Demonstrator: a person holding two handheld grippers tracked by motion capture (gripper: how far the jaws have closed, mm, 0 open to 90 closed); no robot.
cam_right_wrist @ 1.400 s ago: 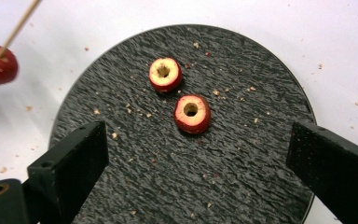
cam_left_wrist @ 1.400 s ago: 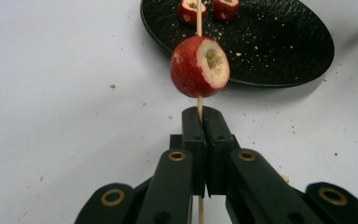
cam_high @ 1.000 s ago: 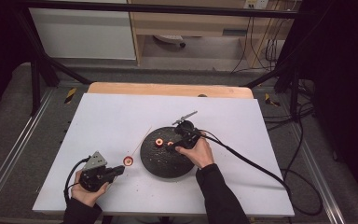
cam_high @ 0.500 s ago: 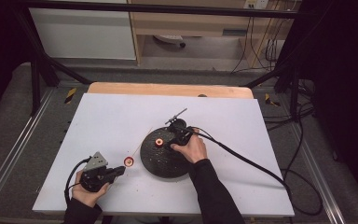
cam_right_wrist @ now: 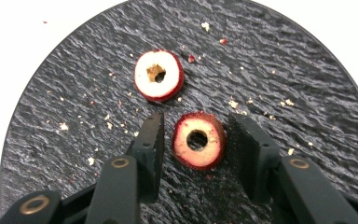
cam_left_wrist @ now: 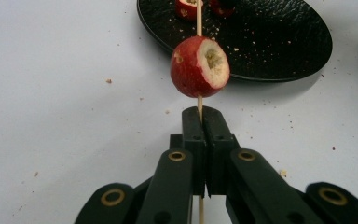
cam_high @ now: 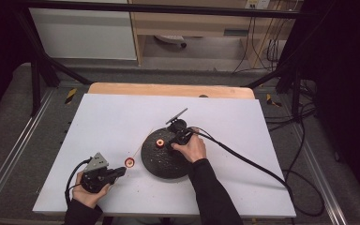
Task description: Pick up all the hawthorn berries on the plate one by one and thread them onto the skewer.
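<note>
left gripper [cam_left_wrist: 200,116] clamped on a thin wooden skewer [cam_left_wrist: 199,105] carrying one cored red fruit [cam_left_wrist: 199,66]; right gripper [cam_right_wrist: 196,140] over the black plate [cam_right_wrist: 284,70], jaws just closing around a cored fruit ring [cam_right_wrist: 198,140], pads not yet pressing it

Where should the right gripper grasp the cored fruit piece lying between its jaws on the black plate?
Grip the fruit piece across its red outer rim, coming from above. It lies flat, hole up, and the right gripper has been closing astride it; a small gap shows each side.
</note>
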